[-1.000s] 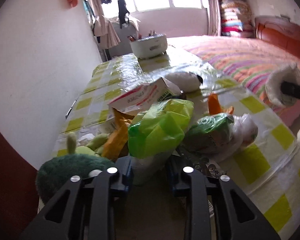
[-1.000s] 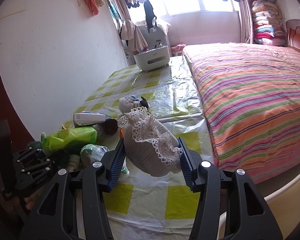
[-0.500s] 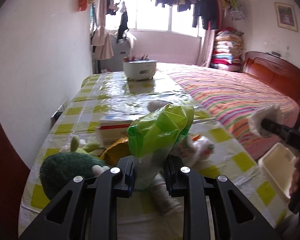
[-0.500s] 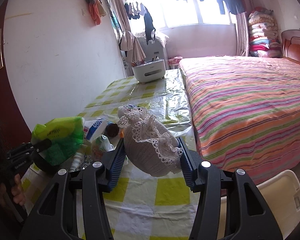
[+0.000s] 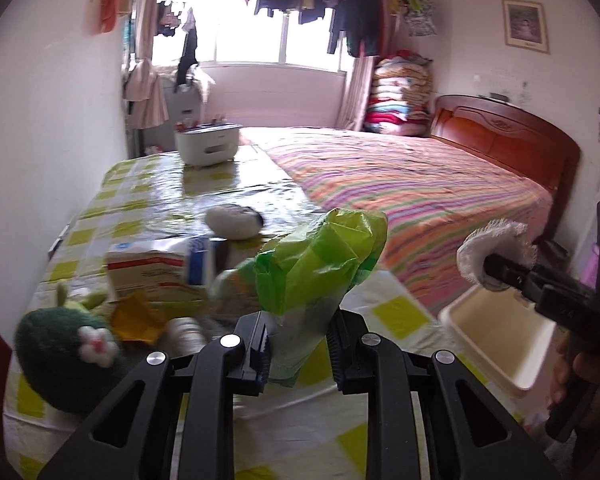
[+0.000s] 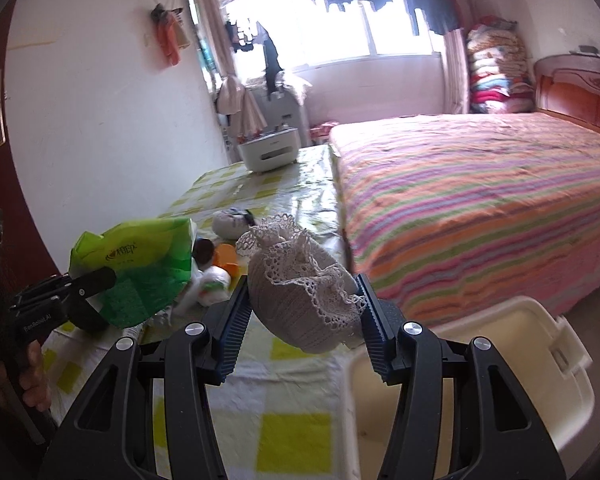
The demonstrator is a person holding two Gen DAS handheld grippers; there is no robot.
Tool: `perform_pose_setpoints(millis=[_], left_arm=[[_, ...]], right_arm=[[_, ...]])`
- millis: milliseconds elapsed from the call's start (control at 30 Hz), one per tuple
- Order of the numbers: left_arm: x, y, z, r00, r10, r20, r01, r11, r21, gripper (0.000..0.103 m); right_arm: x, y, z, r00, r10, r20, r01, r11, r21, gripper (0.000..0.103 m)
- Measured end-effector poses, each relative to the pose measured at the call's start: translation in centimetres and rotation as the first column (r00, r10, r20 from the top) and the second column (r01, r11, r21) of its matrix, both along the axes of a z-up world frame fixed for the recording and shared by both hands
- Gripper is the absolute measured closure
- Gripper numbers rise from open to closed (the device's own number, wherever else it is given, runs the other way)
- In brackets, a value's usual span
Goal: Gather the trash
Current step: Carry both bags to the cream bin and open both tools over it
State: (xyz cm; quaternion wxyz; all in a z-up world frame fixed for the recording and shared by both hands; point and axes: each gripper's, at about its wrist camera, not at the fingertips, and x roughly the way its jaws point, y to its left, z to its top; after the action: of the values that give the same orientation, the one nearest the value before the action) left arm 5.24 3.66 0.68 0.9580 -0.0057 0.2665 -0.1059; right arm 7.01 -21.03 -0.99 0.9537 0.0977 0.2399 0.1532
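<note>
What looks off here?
The right gripper is clamped on a white lace cloth, hardly trash, near the cream bin. The left gripper holds a green bag.

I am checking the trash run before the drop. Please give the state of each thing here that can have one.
Left claw: shut on the crumpled green plastic bag, lifted off the table.
Right claw: shut on the white crocheted lace pouch, in the air.
Cream plastic bin: open.
White box-shaped organiser: upright on the table.
</note>
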Motion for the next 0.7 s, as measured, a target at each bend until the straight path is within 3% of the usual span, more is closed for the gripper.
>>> perform_pose_setpoints(millis=[300, 400, 533, 700], left_arm=[[-0.4, -5.0, 0.0, 0.994, -0.113, -0.011, 0.112, 0.994, -0.013, 0.080], [-0.4, -6.2, 0.0, 0.989, -0.144, -0.017, 0.143, 0.989, -0.029, 0.080], [-0.2, -7.5, -0.2, 0.985, -0.171, -0.025, 0.171, 0.985, -0.036, 0.080], [-0.2, -9.1, -0.5, 0.977, -0.209, -0.037, 0.207, 0.977, -0.044, 0.080]], right_arm=[[-2.7, -5.6, -1.9, 0.980, -0.197, -0.009, 0.197, 0.980, 0.012, 0.051], [-3.6, -6.5, -2.2, 0.972, -0.236, -0.002, 0.236, 0.971, 0.026, 0.047], [-4.7, -7.4, -2.0, 0.957, -0.289, 0.037, 0.287, 0.956, 0.053, 0.029], [-5.6, -9.2, -1.6, 0.940, -0.336, 0.063, 0.326, 0.937, 0.128, 0.028]])
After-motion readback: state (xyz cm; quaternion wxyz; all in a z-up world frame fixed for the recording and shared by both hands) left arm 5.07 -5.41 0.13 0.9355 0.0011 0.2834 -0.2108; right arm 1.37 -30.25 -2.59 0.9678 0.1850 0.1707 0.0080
